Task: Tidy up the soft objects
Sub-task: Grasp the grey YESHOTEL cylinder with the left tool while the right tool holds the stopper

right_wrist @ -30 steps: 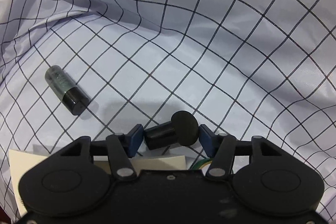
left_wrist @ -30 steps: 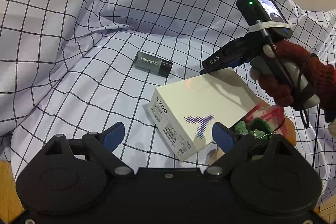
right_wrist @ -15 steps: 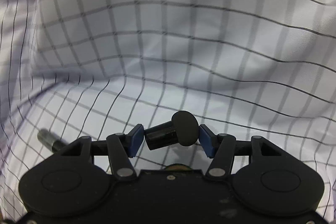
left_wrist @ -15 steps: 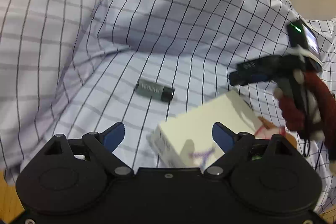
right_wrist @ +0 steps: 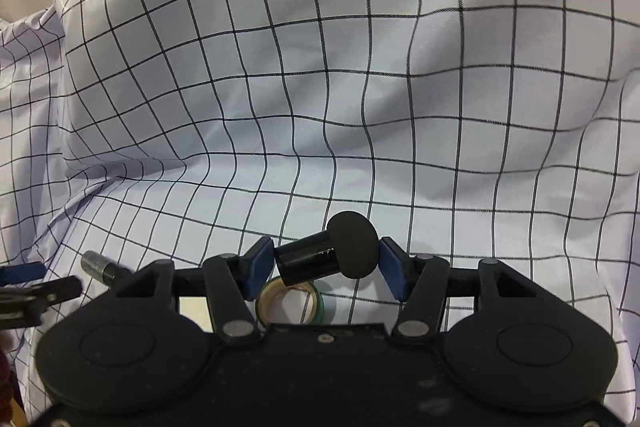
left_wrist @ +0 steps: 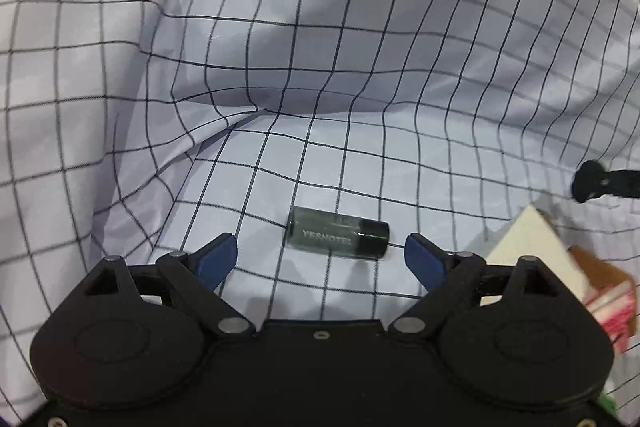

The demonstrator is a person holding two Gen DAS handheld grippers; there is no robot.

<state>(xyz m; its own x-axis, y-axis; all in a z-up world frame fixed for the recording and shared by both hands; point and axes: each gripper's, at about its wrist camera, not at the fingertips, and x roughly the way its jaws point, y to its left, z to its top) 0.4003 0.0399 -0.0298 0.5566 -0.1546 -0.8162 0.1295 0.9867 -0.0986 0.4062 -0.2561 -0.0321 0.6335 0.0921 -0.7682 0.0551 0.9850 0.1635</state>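
A small grey-green bottle with a black cap [left_wrist: 338,239] lies on its side on the checked cloth [left_wrist: 320,47], just ahead of my open, empty left gripper [left_wrist: 320,261], between its blue fingertips. My right gripper [right_wrist: 327,263] is shut on a black cylinder with a round disc end [right_wrist: 328,253], held above the cloth. The bottle also shows at the left of the right wrist view [right_wrist: 98,267]. The right gripper's tip shows at the right edge of the left wrist view [left_wrist: 600,183].
A white box [left_wrist: 532,251] and a brown box with pink items [left_wrist: 612,303] lie at the right. A green tape roll [right_wrist: 288,301] lies under my right gripper. The rumpled checked cloth rises in folds behind.
My left gripper has moved forward and left until the bottle lies between its fingertips; the white box slid to the right edge. My right gripper has swung right, still holding the black cylinder.
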